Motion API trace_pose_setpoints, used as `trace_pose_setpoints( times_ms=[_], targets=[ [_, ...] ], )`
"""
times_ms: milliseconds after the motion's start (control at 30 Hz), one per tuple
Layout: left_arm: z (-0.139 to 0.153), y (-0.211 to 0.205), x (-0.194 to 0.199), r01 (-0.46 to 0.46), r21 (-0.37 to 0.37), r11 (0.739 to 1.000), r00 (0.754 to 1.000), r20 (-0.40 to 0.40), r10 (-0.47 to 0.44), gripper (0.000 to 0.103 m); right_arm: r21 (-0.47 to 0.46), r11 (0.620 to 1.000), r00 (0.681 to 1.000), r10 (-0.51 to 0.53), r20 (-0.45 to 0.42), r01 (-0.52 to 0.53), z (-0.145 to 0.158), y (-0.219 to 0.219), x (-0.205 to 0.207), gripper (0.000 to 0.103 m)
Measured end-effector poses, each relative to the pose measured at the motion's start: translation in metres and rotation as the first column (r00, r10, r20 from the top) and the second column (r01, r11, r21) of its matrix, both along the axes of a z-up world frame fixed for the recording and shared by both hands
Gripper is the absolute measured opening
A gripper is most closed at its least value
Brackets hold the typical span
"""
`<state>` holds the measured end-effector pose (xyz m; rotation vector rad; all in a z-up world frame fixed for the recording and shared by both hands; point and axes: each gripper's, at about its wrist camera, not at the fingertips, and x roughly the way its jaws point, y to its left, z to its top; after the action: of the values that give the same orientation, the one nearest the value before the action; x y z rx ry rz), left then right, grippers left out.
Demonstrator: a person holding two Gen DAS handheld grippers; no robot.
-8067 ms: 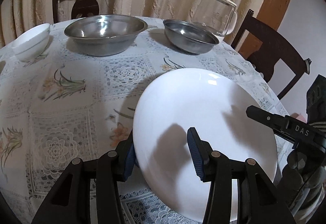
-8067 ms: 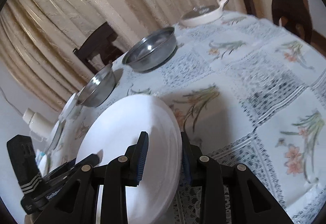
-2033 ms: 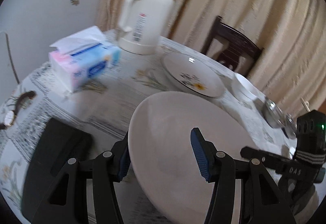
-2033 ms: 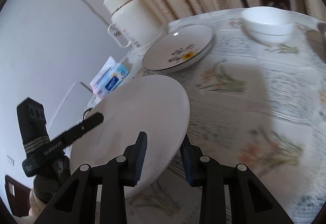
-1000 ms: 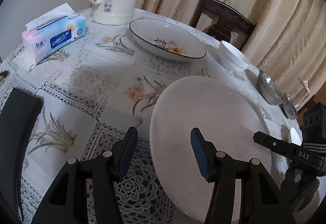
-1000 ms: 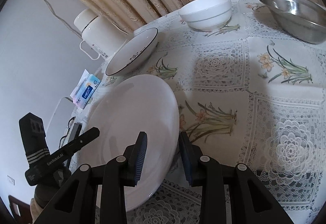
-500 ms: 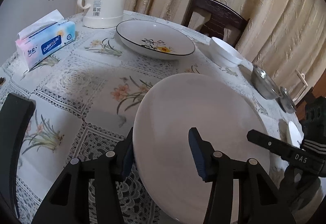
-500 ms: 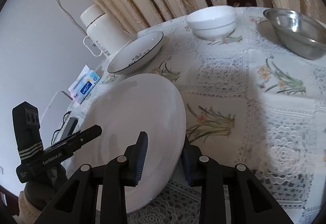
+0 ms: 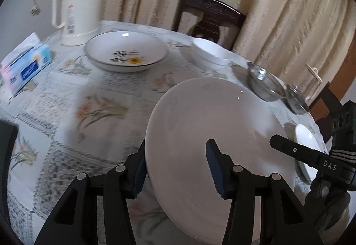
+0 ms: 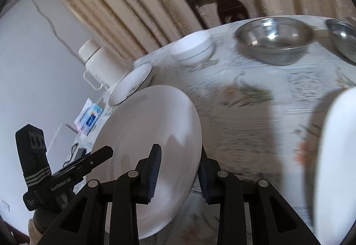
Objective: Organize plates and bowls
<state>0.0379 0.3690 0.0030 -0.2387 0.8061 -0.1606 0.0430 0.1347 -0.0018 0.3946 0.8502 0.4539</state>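
Pinching opposite rims of one large plain white round plate [image 9: 213,133]: left gripper [image 9: 175,169] and right gripper [image 10: 178,169], each clamped on an edge, plate tilted and lifted above lace floral tablecloth [image 9: 66,93]. Farther off, flower-printed shallow dish [image 9: 126,51], small white bowl [image 9: 210,51] (slightly blurred), two steel bowls [image 10: 274,37].

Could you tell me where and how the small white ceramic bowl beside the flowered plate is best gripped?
Take the small white ceramic bowl by its rim, one finger inside and one outside the wall, coming from above on the near side. It stands upright with the mouth open, apart from the flowered plate, so the thin rim is reachable.
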Motion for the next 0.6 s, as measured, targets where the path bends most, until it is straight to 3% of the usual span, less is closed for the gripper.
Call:
trace_pose_setpoints(
  times_ms=[267,600],
  targets=[
    [0.006,-0.07,0.006,0.121,0.006,0.993,0.993,-0.001,-0.121,0.051,0.05,0.989,0.99,-0.138,0.022,0.137,0.01,-0.071,-0.025,0.034],
    [0.002,-0.181,0.018,0.312,0.017,0.95,0.95,-0.026,-0.311,0.051,0.061,0.941,0.942,-0.335,0.021,0.333,0.008,-0.162,-0.059,0.034]
  ],
)
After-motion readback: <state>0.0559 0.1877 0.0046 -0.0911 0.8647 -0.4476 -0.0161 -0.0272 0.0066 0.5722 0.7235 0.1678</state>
